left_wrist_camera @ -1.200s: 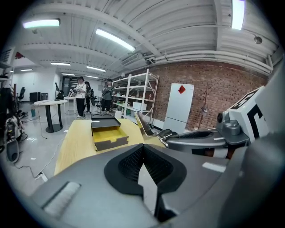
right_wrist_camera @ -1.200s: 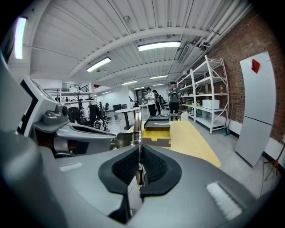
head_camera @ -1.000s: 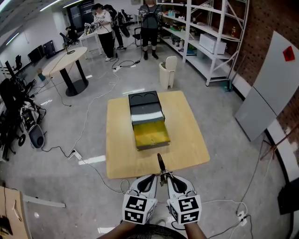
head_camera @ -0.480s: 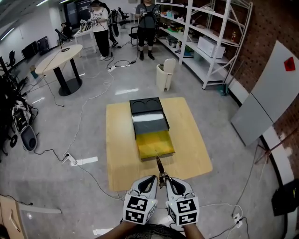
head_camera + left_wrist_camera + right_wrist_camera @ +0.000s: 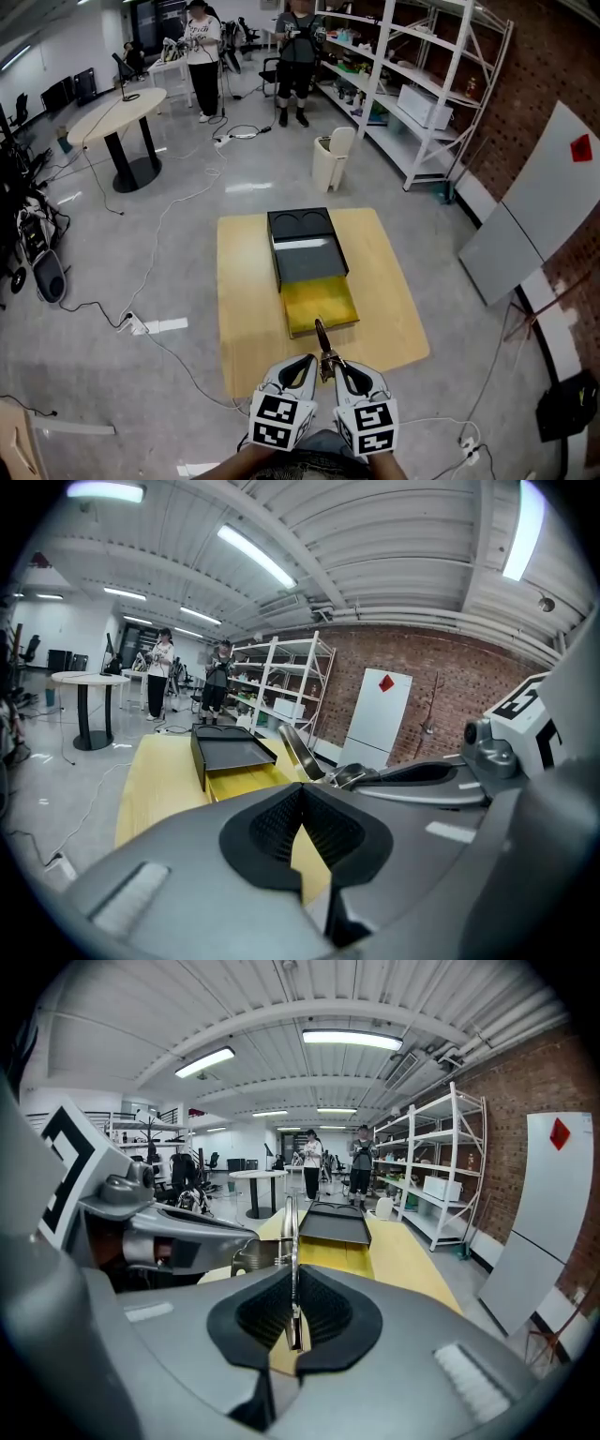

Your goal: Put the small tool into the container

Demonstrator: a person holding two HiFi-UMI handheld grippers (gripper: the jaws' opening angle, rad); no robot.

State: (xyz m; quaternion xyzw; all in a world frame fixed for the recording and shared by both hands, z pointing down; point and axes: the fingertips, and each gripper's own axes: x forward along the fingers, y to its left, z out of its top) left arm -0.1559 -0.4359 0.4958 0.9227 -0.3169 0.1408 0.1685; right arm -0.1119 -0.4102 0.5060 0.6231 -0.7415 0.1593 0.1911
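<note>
The right gripper [image 5: 293, 1309] is closed on the small tool [image 5: 290, 1237], a thin metal piece held edge-on between the pads with its tip pointing forward. The left gripper [image 5: 302, 794] sits just beside it with its jaws together and nothing between them. In the head view both grippers are at the middle of the bench's near edge, and the small tool [image 5: 322, 337] projects over that edge toward the container [image 5: 308, 262]. The step in hand appears to be the carry to the container. To do it well, keep the right jaws closed, advance along the centre line of the bench [image 5: 246, 314], and bring the tip over the yellow compartment [image 5: 322, 306], the open end that faces the near edge. Lower the tool inside its walls before opening, and keep the left gripper clear of the path. The bench surface between the near edge and the compartment carries no object, so nothing blocks the approach; the risk is catching the near wall with the tip. Beyond the compartment the grey and black sections run to the far edge. Past the far edge stand a bin [image 5: 330, 158], cables [image 5: 197, 197] on the floor, shelving [image 5: 412, 84], a round table [image 5: 114, 108] and people [image 5: 204, 47], all well apart from the work.
</note>
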